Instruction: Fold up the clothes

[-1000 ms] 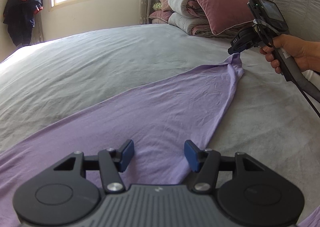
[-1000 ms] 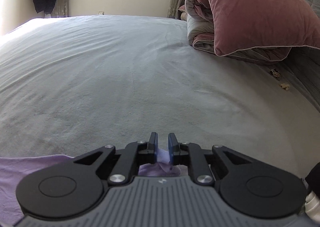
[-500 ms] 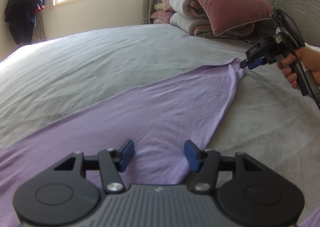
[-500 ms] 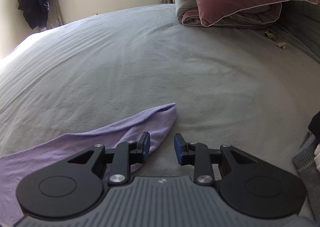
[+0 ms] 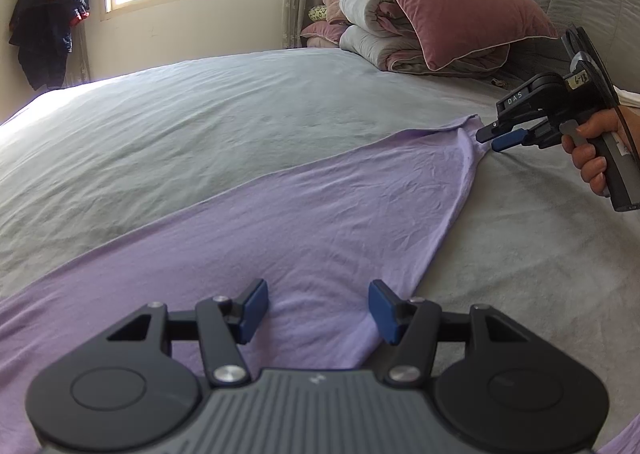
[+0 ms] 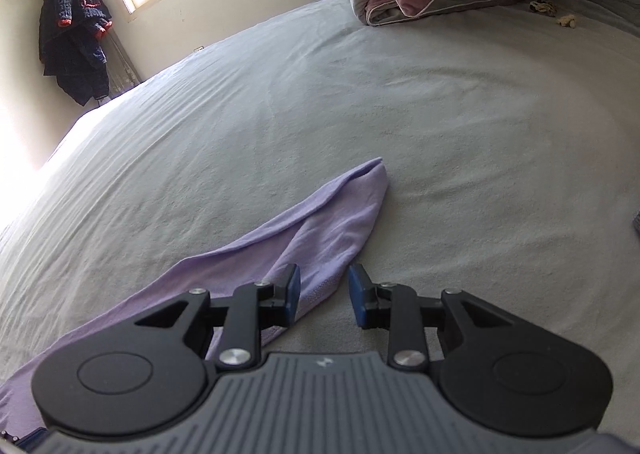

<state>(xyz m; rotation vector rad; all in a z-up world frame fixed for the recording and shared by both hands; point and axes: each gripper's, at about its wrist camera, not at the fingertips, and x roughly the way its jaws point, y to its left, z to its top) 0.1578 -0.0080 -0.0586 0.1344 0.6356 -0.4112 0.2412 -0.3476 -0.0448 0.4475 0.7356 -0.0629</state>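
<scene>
Lilac cloth, the garment, lies spread flat across the near side of the grey bed, its far corner drawn out toward the headboard end. From the left wrist view, the left gripper hovers over it, jaws wide apart, holding nothing. From the right wrist view, the right gripper, which 1 second ago pinched that corner, now stands parted just behind it. The corner lies released; I'd judge the cloth laid out for folding.
</scene>
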